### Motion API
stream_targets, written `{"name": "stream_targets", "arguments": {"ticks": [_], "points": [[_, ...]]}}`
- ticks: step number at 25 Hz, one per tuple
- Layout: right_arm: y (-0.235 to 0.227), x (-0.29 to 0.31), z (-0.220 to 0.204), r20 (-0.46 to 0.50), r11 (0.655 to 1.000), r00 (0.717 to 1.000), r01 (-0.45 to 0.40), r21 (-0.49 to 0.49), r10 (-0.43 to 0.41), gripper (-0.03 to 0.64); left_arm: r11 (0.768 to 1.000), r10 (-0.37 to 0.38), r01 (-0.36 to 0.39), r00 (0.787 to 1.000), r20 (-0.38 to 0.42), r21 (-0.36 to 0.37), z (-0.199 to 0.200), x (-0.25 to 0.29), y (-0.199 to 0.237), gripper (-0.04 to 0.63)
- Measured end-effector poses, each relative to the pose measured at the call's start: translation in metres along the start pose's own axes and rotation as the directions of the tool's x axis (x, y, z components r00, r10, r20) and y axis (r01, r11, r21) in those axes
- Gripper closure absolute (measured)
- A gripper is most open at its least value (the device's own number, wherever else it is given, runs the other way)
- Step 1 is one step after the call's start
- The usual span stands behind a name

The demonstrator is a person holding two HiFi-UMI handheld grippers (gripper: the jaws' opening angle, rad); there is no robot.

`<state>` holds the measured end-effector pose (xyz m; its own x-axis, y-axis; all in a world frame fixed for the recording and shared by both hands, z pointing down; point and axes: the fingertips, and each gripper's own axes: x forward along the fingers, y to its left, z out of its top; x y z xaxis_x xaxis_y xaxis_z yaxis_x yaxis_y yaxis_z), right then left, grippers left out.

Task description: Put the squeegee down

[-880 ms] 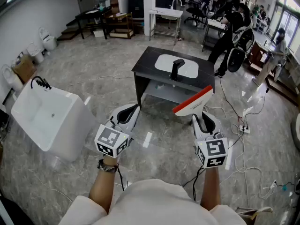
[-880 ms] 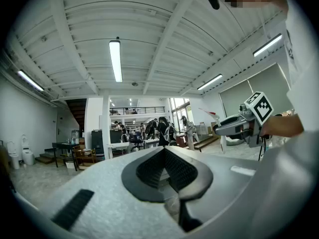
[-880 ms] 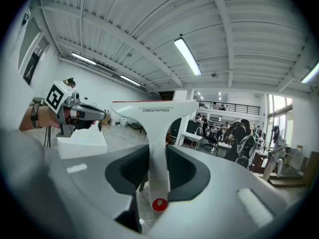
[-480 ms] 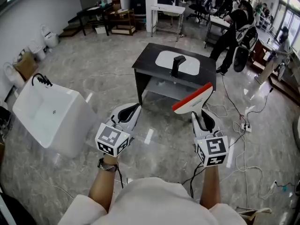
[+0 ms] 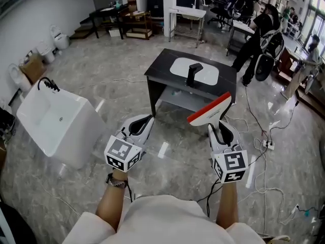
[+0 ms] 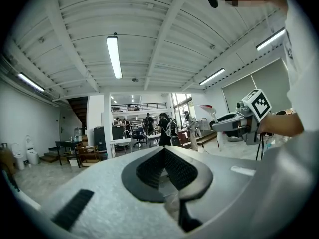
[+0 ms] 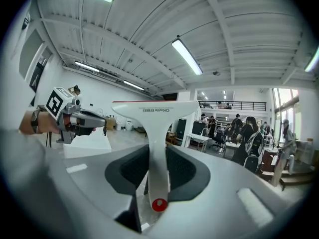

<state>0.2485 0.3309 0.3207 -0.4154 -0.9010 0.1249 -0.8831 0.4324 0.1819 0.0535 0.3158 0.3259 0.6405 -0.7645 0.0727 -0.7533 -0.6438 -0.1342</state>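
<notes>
So, writing first: the squeegee (image 5: pixel 209 110) has a short line of dark print across its white head, but in the right gripper view it's too small for me to read properly. The only other markings are the black-and-white square markers on the left gripper's cube (image 5: pixel 122 154) and the right gripper's cube (image 5: pixel 231 165).

The right gripper (image 5: pixel 219 131) is clamped on the squeegee's white handle, with the pads partway apart and pressing it from both sides. The red-edged head sticks out the far end, and a red dot (image 7: pixel 158 204) marks the near end of the handle. The squeegee is up in the air, on the near side of the black table (image 5: pixel 162 70), by its right corner.

The left gripper (image 5: pixel 139 123) has its jaws together with nothing between them.
</notes>
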Motion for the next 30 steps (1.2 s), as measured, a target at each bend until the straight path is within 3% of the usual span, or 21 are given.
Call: {"name": "stream_targets", "arguments": {"ticks": [7, 17, 30], "points": [[-0.012, 0.008, -0.004, 0.004, 0.999, 0.999, -0.046, 0.009, 0.046, 0.512, 0.999, 0.036, -0.036, 0.998, -0.046, -0.001, -0.007, 0.005, -0.009, 0.591], [-0.012, 0.037, -0.010, -0.009, 0.998, 0.998, -0.061, 0.020, 0.062, 0.511, 0.999, 0.047, -0.048, 0.998, -0.045, -0.024, -0.018, 0.023, 0.013, 0.591], [-0.041, 0.164, 0.006, 0.011, 0.998, 0.998, -0.056, 0.000, 0.056, 0.511, 0.997, 0.075, -0.075, 0.997, -0.013, -0.002, -0.034, 0.096, 0.132, 0.591]]}}
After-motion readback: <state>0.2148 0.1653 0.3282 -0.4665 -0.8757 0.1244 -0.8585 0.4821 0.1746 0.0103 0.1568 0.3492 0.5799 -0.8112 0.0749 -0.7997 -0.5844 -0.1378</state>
